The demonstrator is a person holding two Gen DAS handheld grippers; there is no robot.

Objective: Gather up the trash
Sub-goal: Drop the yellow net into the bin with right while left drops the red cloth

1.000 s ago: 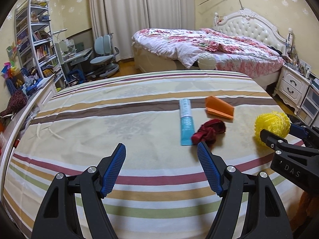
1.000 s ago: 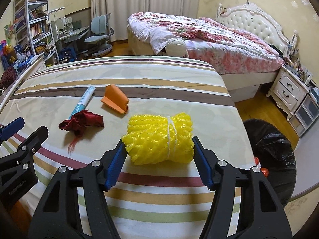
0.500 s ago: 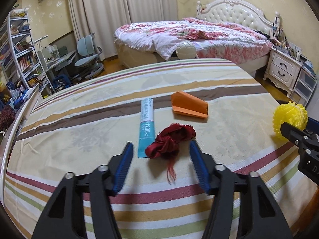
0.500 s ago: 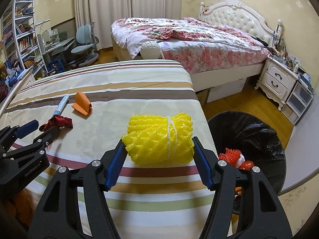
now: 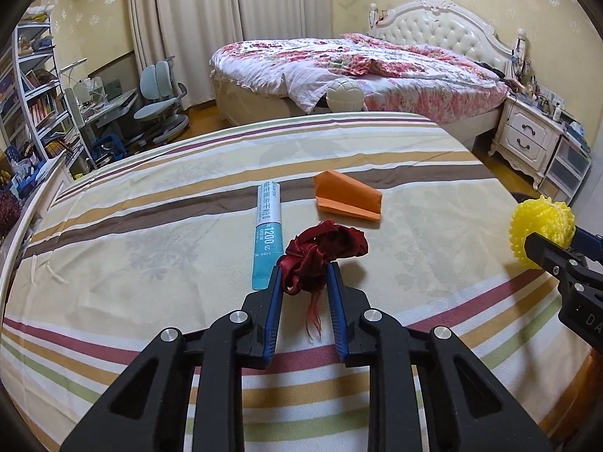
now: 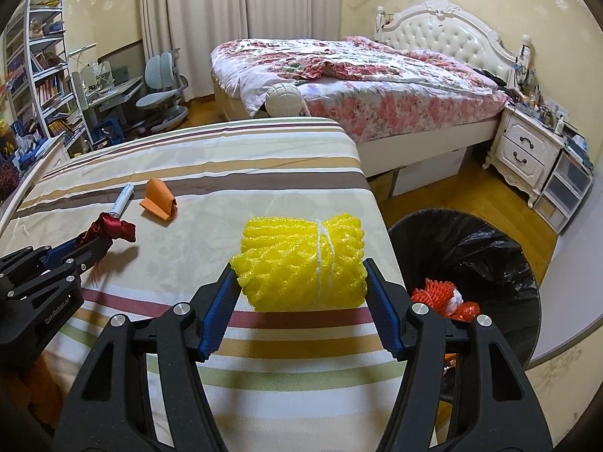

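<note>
Two pickups are in hand at once on the striped bed [image 5: 113,248]. The left tongs [image 5: 303,275] have just been closing and now stand narrow, their blue pads pressed against the near end of the dark red ribbon scrap [image 5: 324,248], which lies in the middle of the bed just beside the blue-and-white sachet [image 5: 268,229]. The right tongs [image 6: 301,278] stand mid-width, clamped on the yellow foam net roll [image 6: 301,263], which they hold above the bed's right edge, near the black-lined trash bin [image 6: 501,248] on the floor.

The step appears to be a grasp on the left and a carry on the right. Next, I judge, the right tongs need to swing out past the bed's edge until the roll hangs over the bin's mouth, then open. The left tongs need to lift the ribbon clear without dragging the sachet along.

The orange folded paper [image 5: 348,199], farther toward the bed's far edge, remains to be collected, as does the sachet. Some red-orange netting [image 6: 444,295] already sits in the bin. Whether the ribbon has left the sheet cannot be told. The bin's lower part is cut off behind the right tongs, and the person's hands are out of view.
</note>
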